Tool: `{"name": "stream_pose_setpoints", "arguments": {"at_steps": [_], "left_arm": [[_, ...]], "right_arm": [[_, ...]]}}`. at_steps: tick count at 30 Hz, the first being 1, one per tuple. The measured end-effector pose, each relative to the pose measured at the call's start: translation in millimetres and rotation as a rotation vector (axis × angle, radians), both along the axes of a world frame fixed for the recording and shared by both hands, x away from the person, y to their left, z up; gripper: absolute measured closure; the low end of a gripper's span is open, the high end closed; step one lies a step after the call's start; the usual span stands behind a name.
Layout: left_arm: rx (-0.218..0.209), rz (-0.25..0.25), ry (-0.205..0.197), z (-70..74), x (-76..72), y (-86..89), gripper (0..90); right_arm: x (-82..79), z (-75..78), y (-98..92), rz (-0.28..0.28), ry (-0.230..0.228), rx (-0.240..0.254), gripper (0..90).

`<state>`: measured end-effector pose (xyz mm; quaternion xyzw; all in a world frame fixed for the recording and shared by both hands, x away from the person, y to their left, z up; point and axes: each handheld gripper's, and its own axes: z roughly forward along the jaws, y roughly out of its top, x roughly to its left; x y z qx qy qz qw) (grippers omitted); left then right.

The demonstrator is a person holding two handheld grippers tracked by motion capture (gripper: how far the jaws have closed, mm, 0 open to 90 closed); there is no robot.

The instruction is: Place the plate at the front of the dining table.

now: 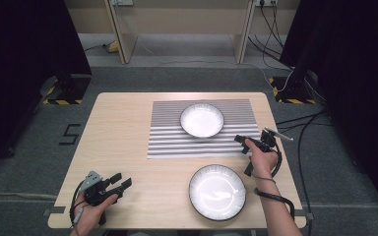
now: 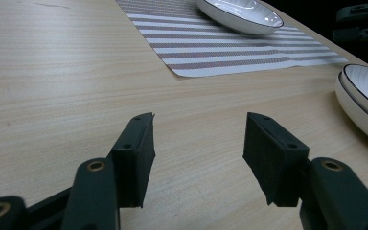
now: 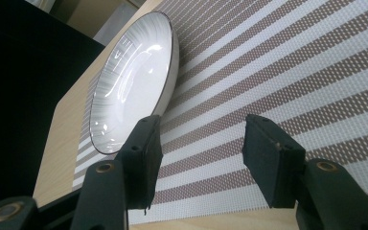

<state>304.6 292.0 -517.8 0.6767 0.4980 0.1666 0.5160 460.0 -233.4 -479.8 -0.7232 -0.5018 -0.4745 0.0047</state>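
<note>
Hovered at the striped mat's right edge, near the far bowl.
Right gripper gaped empty; left gripper likewise, near desk's front-left corner.

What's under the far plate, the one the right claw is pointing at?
The far plate sits on a striped placemat, which lies flat on the table. The patch of mat directly beneath the plate is covered.

Far bowl: white, dark-rimmed, upright, empty, on striped placemat (centre-back).
Near bowl: same type, upright, on bare desk.
</note>
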Motion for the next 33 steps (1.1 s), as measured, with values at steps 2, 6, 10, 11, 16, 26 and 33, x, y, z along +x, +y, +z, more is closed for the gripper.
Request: {"name": "stream_pose_setpoints", "arguments": {"at_steps": [2, 6, 10, 11, 16, 26, 33], "left_arm": [[0.001, 0.000, 0.000, -0.1, 0.0, 0.0, 44.1], [0.001, 0.002, 0.001, -0.2, 0.0, -0.1, 44.1], [0.001, 0.003, 0.001, -0.1, -0.2, 0.1, 44.1], [0.001, 0.003, 0.001, -0.2, -0.2, 0.1, 44.1], [0.001, 0.003, 0.000, -0.1, -0.5, 0.2, 44.1], [0.000, 0.007, 0.000, -0.5, -0.5, 1.0, 44.1], [0.002, 0.008, 0.000, -0.4, -0.8, 0.9, 44.1]], "right_arm": [[-3.1, 0.6, -1.2, 0.000, 0.004, 0.004, 48.0], [-8.6, 1.1, -3.9, 0.004, -0.007, 0.001, 47.9], [-18.2, 2.3, -9.3, 0.000, -0.012, 0.008, 47.9], [-18.2, 2.3, -9.3, 0.000, -0.012, 0.008, 47.9], [-27.7, 0.1, -13.9, -0.002, -0.012, 0.005, 47.9], [-46.0, -5.4, -21.4, 0.000, -0.015, 0.008, 47.6], [-60.3, -3.8, -24.6, 0.008, -0.025, -0.008, 47.5]]}}
